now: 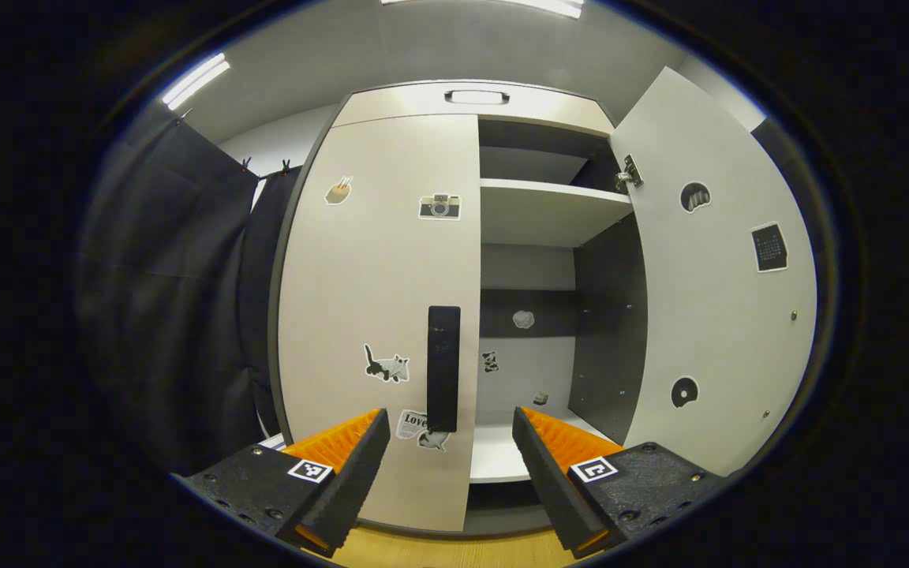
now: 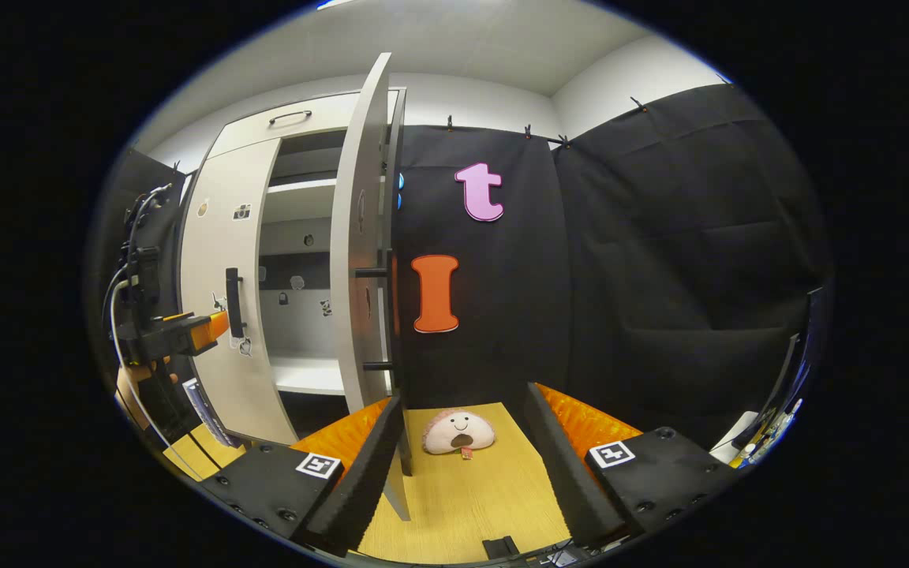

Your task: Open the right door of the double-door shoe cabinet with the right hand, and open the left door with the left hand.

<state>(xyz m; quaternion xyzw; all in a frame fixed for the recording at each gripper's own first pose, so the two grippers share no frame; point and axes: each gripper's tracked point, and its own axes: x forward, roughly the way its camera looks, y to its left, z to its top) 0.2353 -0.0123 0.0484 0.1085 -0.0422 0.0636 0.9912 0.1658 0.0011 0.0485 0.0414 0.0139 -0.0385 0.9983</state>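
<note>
A pale double-door shoe cabinet (image 1: 423, 102) stands ahead. Its left door (image 1: 379, 276) is closed, with a dark vertical handle (image 1: 443, 368) near its inner edge. The right door (image 1: 719, 284) is swung wide, baring shelves (image 1: 553, 209). My left gripper (image 1: 450, 442) is open, its fingers just short of that handle on either side. In the right gripper view the right door (image 2: 360, 237) stands edge-on, its bar handle (image 2: 385, 319) facing away. My right gripper (image 2: 466, 442) is open over the floor with nothing between its fingers. The left gripper (image 2: 214, 327) and a hand show by the left door.
Black cloth walls (image 2: 660, 260) close in the booth on the right and left. A small plush face toy (image 2: 458, 432) lies on the wooden floor (image 2: 462, 497) ahead of the right gripper. Small stickers dot the doors and the cabinet's back.
</note>
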